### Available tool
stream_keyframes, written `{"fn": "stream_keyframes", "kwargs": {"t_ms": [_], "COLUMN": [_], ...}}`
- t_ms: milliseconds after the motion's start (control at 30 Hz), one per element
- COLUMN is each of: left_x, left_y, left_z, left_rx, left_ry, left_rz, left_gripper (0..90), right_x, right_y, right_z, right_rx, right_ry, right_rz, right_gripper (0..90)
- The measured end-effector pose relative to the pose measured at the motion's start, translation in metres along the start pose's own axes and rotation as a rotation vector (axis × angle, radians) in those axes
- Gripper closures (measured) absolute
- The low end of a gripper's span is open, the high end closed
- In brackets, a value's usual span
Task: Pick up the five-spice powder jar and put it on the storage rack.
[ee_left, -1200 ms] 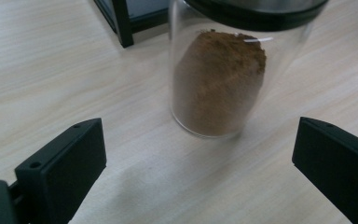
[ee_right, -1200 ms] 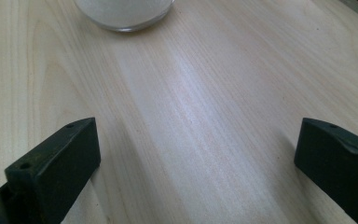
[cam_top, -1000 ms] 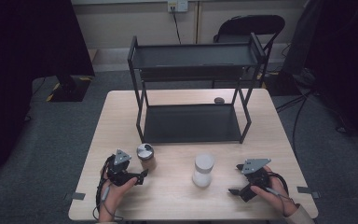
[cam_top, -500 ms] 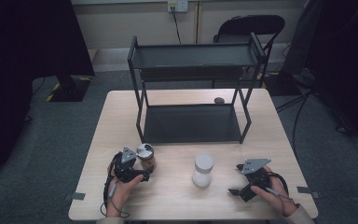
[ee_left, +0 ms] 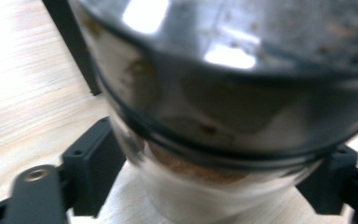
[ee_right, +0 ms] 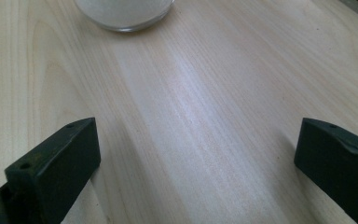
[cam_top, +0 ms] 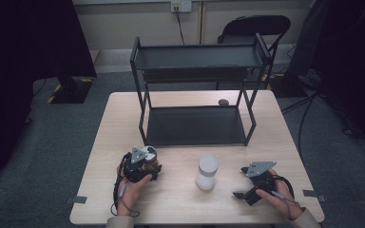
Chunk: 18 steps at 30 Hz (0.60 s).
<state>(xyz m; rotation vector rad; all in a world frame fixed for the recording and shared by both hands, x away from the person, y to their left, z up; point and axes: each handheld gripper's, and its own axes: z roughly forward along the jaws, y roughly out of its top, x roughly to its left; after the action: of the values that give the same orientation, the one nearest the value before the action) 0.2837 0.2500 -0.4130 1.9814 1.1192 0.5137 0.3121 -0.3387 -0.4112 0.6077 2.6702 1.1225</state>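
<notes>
A glass jar (cam_top: 148,155) with a silver lid and brown contents stands at the front left of the wooden table (cam_top: 185,209). My left gripper (cam_top: 148,165) is open, one jaw on each side of the jar. Seen in the left gripper view, the jar (ee_left: 223,93) looms very close and the gripper's (ee_left: 214,186) black jaws stand beside its lower glass wall. A white jar (cam_top: 207,173) stands at the front middle. My right gripper (cam_top: 241,182) rests open to its right, facing it; in the right gripper view, the gripper (ee_right: 196,163) holds nothing and the white jar's base (ee_right: 121,11) is at the top.
A black two-tier metal rack (cam_top: 195,126) stands on the back half of the table, both shelves bare. A small dark object (cam_top: 223,101) lies behind its lower shelf. A black chair (cam_top: 254,23) stands beyond the table. Cables trail on the floor at right.
My left gripper has moved right and forward until its jaws stand around the brown jar. The right gripper and the white jar have stayed where they were.
</notes>
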Motion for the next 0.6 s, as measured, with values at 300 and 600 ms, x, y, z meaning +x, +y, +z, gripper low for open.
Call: {"fn": "stream_keyframes", "kwargs": {"t_ms": [300,600], "left_x": [-0.0035,-0.0009], "left_y": [0.0003,0.0045], "left_z": [0.0020,0.0013], "left_rx": [-0.004,0.004], "left_ry": [0.016,-0.015], "left_rz": [0.014,-0.008], "left_gripper": [30.1,30.4], "right_x": [0.0001,0.0001], "right_y": [0.0001,0.0001], "right_z": [-0.0001,-0.0001], "right_rx": [0.001,0.001], "right_ry": [0.000,0.000], "right_rz": [0.001,0.001], "right_gripper": [0.0,0.0]}}
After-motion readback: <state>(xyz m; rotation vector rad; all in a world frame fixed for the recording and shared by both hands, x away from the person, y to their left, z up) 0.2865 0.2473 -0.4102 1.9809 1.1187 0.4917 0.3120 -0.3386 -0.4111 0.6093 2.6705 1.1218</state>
